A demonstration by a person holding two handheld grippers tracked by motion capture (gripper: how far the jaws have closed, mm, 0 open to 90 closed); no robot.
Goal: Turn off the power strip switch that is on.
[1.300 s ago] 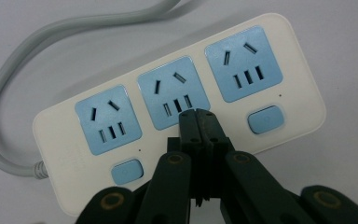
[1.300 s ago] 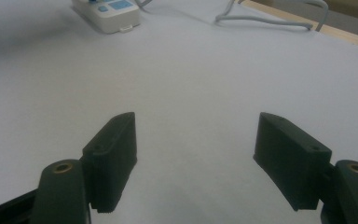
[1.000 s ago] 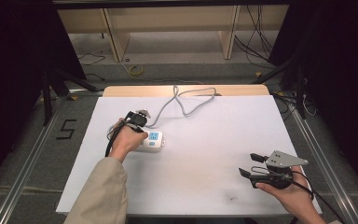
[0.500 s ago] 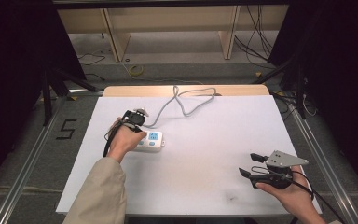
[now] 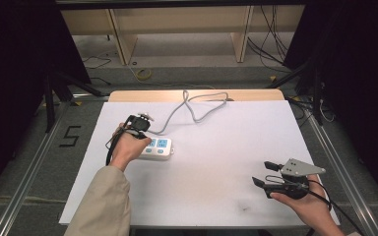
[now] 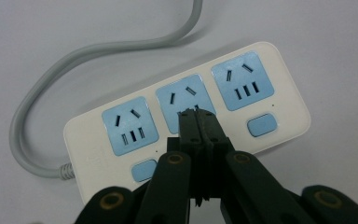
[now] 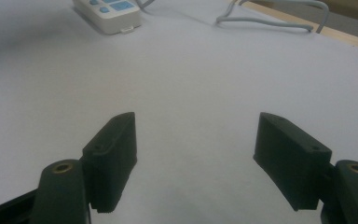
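Now left gripper (image 6: 196,114) fingers together over power strip (image 6: 186,121).

sleeve (image 5: 106,206): beige | hand-held gripper (image 7: 196,158): black jaws (brass-ringed screws) | plate (image 5: 302,168): grey

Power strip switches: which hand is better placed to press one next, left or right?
Left, probably. The left tool is shut, its tips over the power strip's middle socket, with a blue switch just beside it. The right tool sits open, far across the white table.
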